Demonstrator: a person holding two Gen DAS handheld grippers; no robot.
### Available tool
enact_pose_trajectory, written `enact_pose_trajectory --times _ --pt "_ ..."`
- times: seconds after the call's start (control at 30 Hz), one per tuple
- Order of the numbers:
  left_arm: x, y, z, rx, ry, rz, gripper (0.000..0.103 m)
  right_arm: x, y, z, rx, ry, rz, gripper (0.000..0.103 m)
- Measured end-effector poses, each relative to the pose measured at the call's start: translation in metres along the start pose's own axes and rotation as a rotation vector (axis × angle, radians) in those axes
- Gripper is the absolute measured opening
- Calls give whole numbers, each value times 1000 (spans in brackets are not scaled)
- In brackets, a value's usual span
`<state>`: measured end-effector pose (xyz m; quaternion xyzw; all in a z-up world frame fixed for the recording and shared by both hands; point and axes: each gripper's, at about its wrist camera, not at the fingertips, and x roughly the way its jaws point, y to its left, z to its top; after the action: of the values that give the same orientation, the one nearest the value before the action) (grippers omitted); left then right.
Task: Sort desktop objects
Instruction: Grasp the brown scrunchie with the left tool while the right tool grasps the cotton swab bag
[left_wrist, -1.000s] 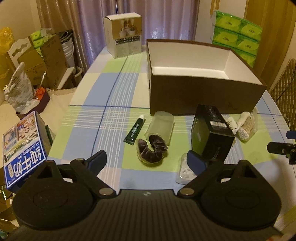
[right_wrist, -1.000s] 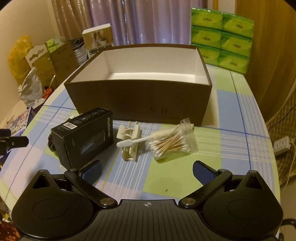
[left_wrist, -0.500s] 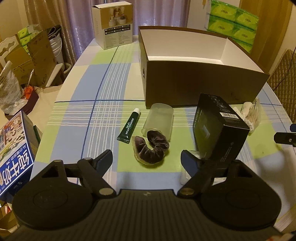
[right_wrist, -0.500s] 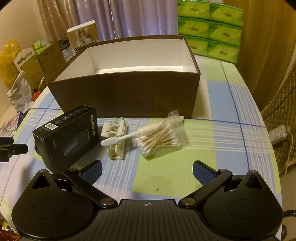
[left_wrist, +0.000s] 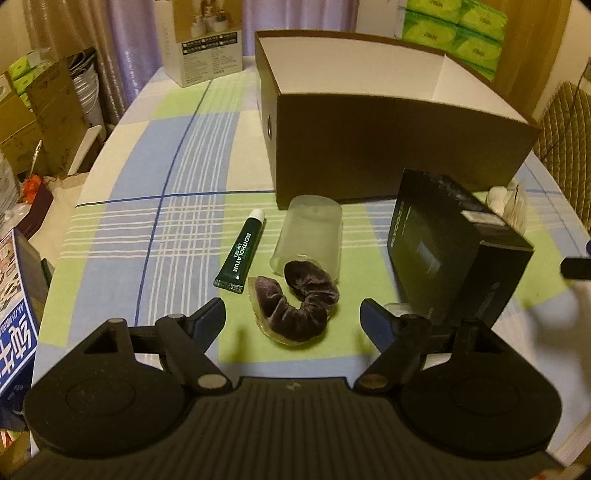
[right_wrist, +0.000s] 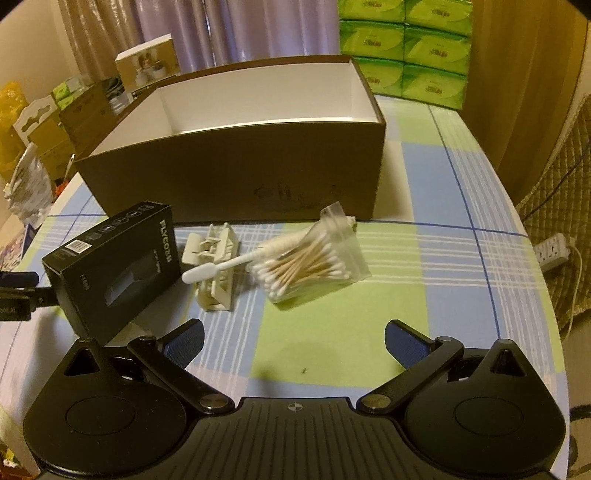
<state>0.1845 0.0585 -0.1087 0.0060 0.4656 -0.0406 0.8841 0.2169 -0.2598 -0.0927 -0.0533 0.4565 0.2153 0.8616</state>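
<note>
My left gripper (left_wrist: 293, 317) is open, low over the checked tablecloth, just short of a dark velvet scrunchie (left_wrist: 295, 308). Beyond the scrunchie lie a frosted plastic cup (left_wrist: 308, 232) on its side and a green lip-gel tube (left_wrist: 240, 256). A black carton (left_wrist: 452, 247) stands to the right. The open brown box (left_wrist: 388, 144) with a white inside sits behind them. My right gripper (right_wrist: 293, 339) is open above the cloth. Ahead of it lie a bag of cotton swabs (right_wrist: 314, 258), a white stick (right_wrist: 225, 264) over a cream hair clip (right_wrist: 214, 262), and the black carton (right_wrist: 110, 264) on the left.
A white product box (left_wrist: 203, 51) stands at the table's far end. Green tissue packs (right_wrist: 402, 48) are stacked behind the brown box. Cardboard boxes and bags crowd the floor at the left (left_wrist: 37, 122). A power strip (right_wrist: 552, 251) lies on the floor at the right, beside a quilted chair (left_wrist: 565, 144).
Both grippers have moved forward and lower toward the table. The scrunchie now sits nearly between the left fingertips; the swab bag and clip look closer to the right gripper. Nothing was grasped.
</note>
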Motion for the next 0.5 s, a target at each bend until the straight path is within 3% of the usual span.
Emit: enact_pose_trajectory --times 0.3,0.5 --pt "22 6 1 40 39 -27 68 2 -15 -2 37 -1 -23 101" --pt "35 9 4 29 45 -49 54 3 -18 -3 42 -2 -34 101"
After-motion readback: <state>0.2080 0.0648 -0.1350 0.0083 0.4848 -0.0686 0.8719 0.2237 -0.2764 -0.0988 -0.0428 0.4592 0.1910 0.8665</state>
